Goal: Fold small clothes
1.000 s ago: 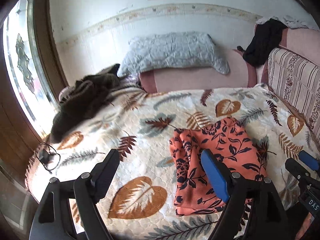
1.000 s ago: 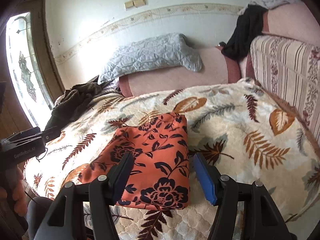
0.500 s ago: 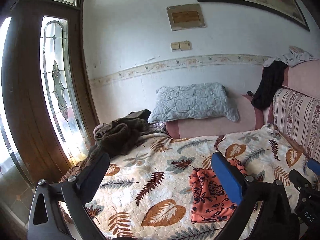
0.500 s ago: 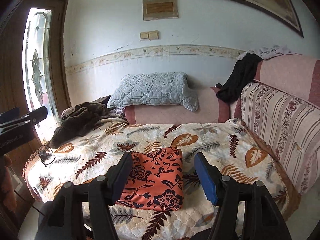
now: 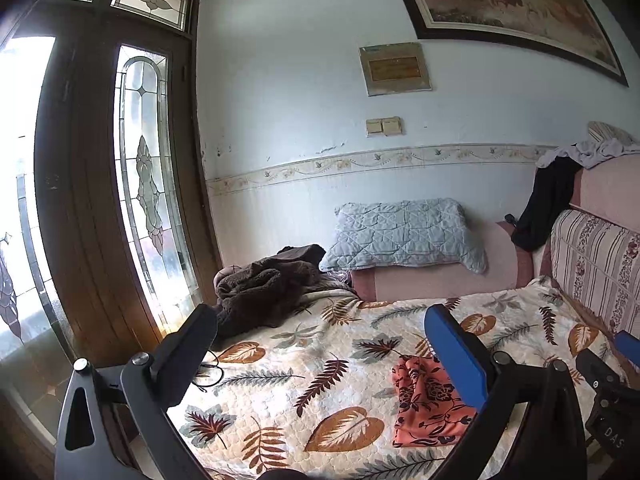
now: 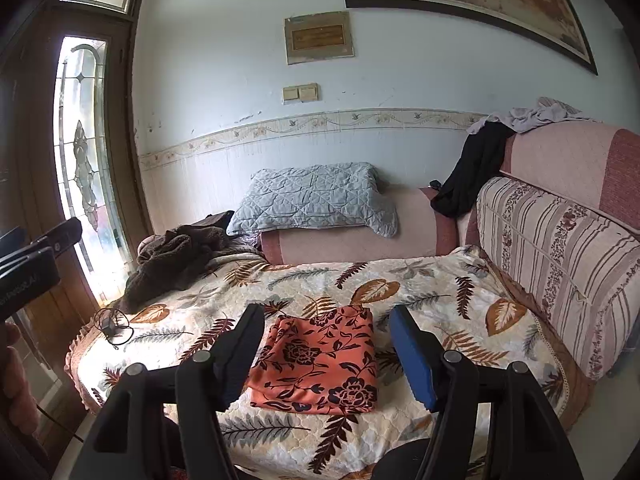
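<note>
The orange floral cloth (image 6: 320, 364) lies folded flat near the front edge of the leaf-print bedspread (image 6: 460, 304). Both the left gripper (image 5: 320, 340) and right gripper (image 6: 326, 344) hang wide apart, empty, raised clear, so it looks done.

Left tool (image 5: 320, 344) raised, jaws spread wide, empty, right tool (image 6: 326, 340) likewise parted, holding nothing

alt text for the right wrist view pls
A folded orange floral garment lies flat on a leaf-print bedspread, framed between the open, empty fingers of the right gripper. Behind it, a grey quilted pillow rests on a pink bolster; a brown garment is heaped at the left.
</note>
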The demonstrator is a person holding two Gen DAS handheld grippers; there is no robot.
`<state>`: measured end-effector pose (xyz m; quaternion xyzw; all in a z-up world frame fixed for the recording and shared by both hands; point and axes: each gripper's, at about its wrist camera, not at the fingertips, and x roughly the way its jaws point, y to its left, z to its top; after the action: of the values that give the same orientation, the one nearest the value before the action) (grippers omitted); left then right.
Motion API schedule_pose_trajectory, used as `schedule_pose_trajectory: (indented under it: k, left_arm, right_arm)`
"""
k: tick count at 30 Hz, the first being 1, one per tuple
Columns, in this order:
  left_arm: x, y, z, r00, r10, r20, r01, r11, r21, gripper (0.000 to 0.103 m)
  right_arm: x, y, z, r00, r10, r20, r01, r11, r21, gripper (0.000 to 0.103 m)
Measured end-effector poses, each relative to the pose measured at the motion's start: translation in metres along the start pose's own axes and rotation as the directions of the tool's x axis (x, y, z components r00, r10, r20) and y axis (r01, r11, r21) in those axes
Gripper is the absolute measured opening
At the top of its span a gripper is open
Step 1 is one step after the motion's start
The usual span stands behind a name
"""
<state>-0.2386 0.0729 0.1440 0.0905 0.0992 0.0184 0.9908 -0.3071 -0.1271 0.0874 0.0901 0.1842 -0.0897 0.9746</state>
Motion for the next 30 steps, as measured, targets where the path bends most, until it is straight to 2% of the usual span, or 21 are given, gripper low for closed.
schedule_pose_trajectory:
  k: [9, 22, 30]
  left_arm:
    - [-0.023, 0.010, 0.004, 0.999, -0.042, 0.017, 0.042, 0.999, -0.006, 0.103]
    - [-0.037, 0.018, 0.006, 0.998, -0.056, 0.036, 0.056, 0.998, -0.002, 0.103]
    - [-0.045, 0.025, 0.013, 0.997, -0.041, 0.064, 0.042, 0.999, -0.018, 0.103]
  right_arm:
    - [-0.022, 0.016, 0.001, 1.000, -0.003, 0.009, 0.004, 1.000, -0.028, 0.069]
    - [-0.037, 0.020, 0.006, 1.000, -0.004, 0.031, 0.005, 1.000, -0.030, 0.069]
    - [-0.042, 0.020, 0.014, 0.999, 0.012, 0.038, -0.010, 0.999, -0.039, 0.069]
